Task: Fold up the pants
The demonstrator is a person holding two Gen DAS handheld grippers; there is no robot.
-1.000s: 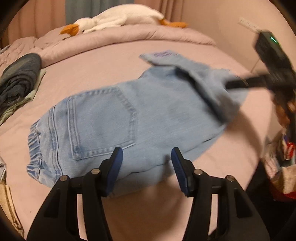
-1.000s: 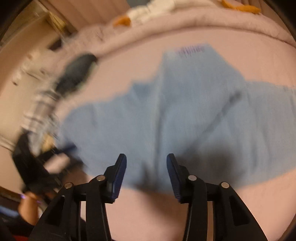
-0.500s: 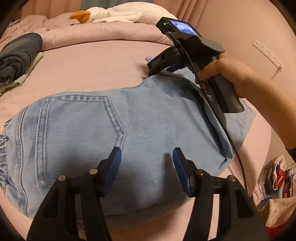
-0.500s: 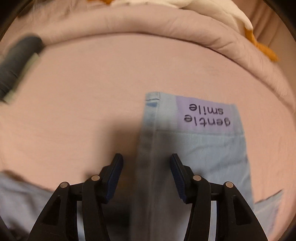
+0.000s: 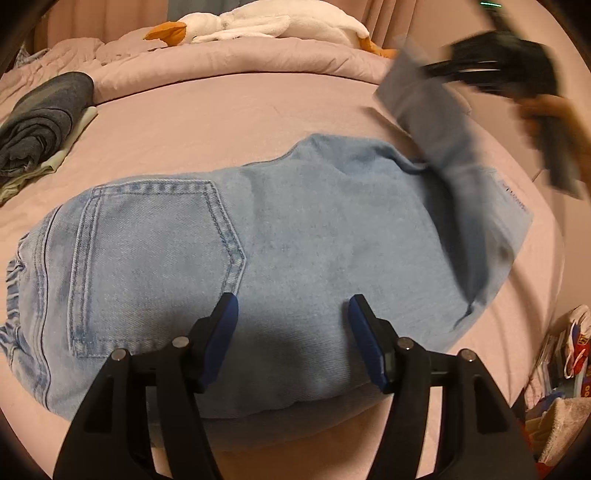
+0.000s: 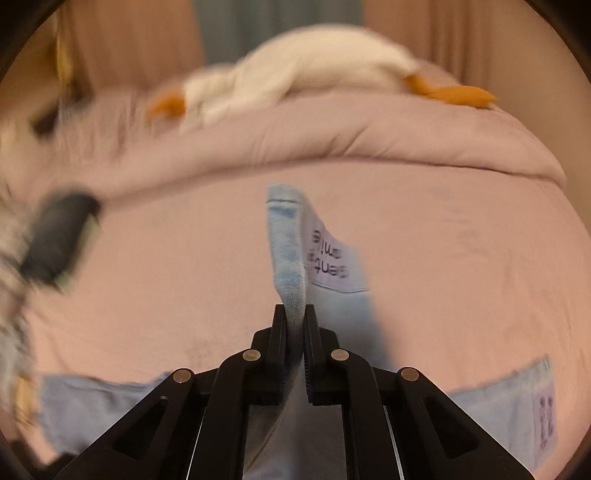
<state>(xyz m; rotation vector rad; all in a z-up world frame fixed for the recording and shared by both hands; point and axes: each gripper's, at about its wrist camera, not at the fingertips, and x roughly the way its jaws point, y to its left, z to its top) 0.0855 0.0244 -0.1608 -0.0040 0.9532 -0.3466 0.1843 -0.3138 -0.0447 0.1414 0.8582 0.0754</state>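
Now clamped narrow on the hem of one leg of the light-blue jeans, after closing from half-wide within the last half second: right gripper, denim pinched between its jaws. Lifting that leg off the pink bed, with the lilac "gentle smile" label hanging just right of the pinched edge. Showing in the left wrist view as a blurred dark shape at far right, right gripper carrying the raised leg above the rest of the garment. Hovering over the near edge of the jeans, left gripper with jaws standing about half apart and having just been opening a little further, nothing pressed between them. Lying flat across the middle of the bed, seat and back pocket up, waistband at left. Resting far back on the rolled duvet, white plush goose. Sitting at far left, folded dark clothes.
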